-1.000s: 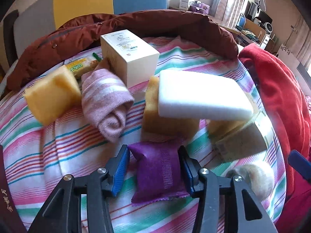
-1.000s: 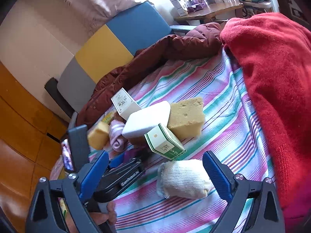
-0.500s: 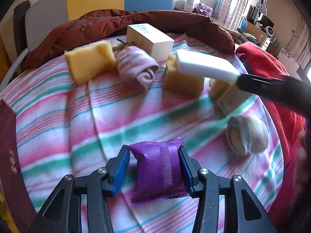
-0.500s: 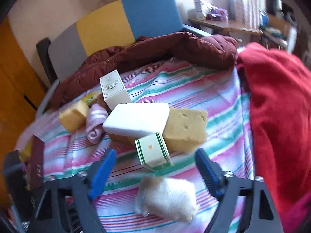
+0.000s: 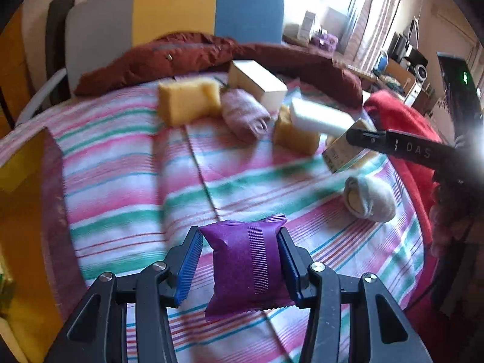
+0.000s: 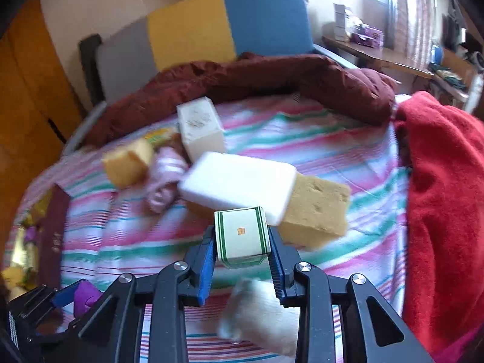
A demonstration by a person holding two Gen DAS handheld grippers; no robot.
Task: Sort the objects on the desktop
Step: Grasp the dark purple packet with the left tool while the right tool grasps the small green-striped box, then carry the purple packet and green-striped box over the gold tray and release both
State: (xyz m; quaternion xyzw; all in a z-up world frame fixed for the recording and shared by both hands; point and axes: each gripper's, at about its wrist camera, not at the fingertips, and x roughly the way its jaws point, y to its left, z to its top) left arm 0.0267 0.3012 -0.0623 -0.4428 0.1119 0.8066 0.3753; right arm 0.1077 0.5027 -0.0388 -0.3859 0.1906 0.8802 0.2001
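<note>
Left gripper [image 5: 240, 260] clamped on purple sachet [image 5: 246, 264], right gripper [image 6: 242, 249] closed around green-striped white box [image 6: 240, 236], near white sponge [image 6: 239, 186] on striped cloth [image 6: 317, 139].

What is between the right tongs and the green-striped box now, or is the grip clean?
Nothing visible is in between. The right tongs have shut directly on the green-striped box, a blue pad against each side. The white foam block lies just behind the box, and the rolled white sock sits below the tongs, outside the grip.

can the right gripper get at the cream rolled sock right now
Probably not: the right gripper is shut on the green-striped box, so its jaws are full, though the cream rolled sock lies uncovered just below it.
</note>
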